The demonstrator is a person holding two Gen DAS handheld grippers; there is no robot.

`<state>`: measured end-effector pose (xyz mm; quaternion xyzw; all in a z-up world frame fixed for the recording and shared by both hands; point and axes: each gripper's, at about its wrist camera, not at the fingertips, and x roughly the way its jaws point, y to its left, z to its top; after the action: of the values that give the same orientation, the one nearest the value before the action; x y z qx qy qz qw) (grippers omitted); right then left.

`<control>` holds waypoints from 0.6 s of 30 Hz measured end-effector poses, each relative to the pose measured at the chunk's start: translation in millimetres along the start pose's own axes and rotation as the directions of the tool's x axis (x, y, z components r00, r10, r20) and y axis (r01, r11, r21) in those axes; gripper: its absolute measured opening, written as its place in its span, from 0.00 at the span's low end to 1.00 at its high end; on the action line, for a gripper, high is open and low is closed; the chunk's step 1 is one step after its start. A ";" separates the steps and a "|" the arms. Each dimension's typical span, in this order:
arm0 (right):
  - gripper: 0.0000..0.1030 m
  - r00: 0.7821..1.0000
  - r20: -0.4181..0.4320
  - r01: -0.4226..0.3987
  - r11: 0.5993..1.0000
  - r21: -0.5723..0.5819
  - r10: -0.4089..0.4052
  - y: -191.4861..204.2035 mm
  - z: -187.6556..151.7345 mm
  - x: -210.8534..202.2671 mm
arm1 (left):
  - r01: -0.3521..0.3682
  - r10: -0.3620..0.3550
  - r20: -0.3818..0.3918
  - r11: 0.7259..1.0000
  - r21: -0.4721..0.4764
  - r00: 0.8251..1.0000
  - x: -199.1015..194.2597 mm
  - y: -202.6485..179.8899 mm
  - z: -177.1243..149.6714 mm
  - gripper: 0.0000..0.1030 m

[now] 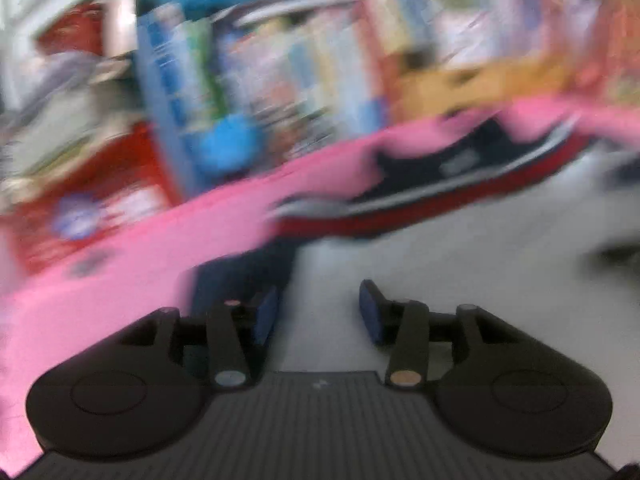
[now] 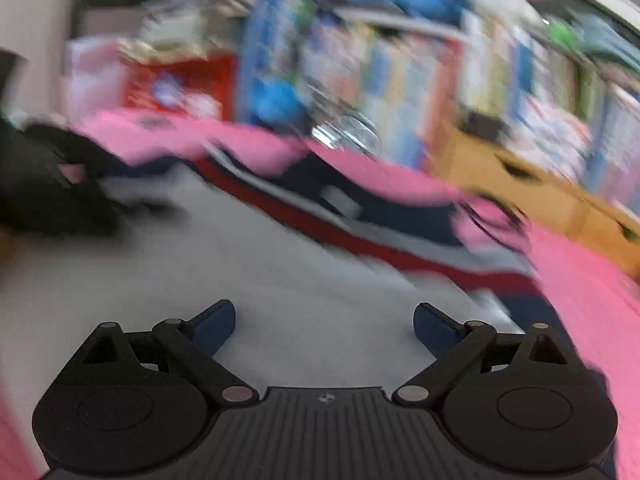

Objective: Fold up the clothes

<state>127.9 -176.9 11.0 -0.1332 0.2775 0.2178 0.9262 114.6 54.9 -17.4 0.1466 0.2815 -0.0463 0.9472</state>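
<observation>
Both views are pretty blurry, but there's a pink surface [image 1: 132,248], looks like a bedspread or mat. Lying right on it is a white garment [image 2: 256,264] with navy and red bands along its far edge, pink showing beyond.

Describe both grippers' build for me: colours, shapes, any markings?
Left gripper and right gripper match: black linkage arms with metal pivot pins, round black hubs, ribbed grey base bearing a small centre mark, blue pads on the fingers.
</observation>
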 end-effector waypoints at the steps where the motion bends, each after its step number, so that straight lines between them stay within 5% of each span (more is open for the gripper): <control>1: 0.90 0.999 -0.018 0.027 1.000 0.014 -0.027 -11.5 -6.0 1.2 | -0.014 0.014 -0.015 1.000 -0.017 1.000 4.1 7.3 -4.4 0.42; 7: 0.96 0.980 -0.071 0.195 0.972 0.129 -0.187 -73.4 -30.1 -18.8 | -0.121 0.118 -0.056 0.992 -0.038 0.991 9.7 30.1 -14.6 0.42; 9: 0.91 0.965 -0.061 0.261 0.955 0.143 -0.255 -74.8 -30.5 -31.8 | -0.155 0.154 -0.043 0.988 -0.027 0.987 -2.3 24.6 -10.7 0.35; 13: 0.84 0.976 0.027 0.210 0.962 0.178 -0.218 -53.6 -19.3 -55.9 | 0.080 -0.076 0.040 0.991 -0.108 0.996 -36.7 3.4 17.9 0.35; 16: 0.68 0.986 0.050 0.147 0.964 0.222 -0.162 -21.6 -10.9 -55.8 | 0.253 -0.252 0.019 0.963 -0.094 0.968 -34.9 -32.3 35.1 0.36; 18: 0.60 0.991 0.059 0.103 0.961 0.255 -0.122 -0.3 -7.7 -54.0 | 0.361 -0.362 -0.008 0.929 -0.080 0.932 -30.3 -58.3 45.7 0.35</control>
<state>84.0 -197.8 35.8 -0.0221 0.2604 0.1327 0.9561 103.0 -14.4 21.0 0.0563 0.3161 -0.2073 0.9241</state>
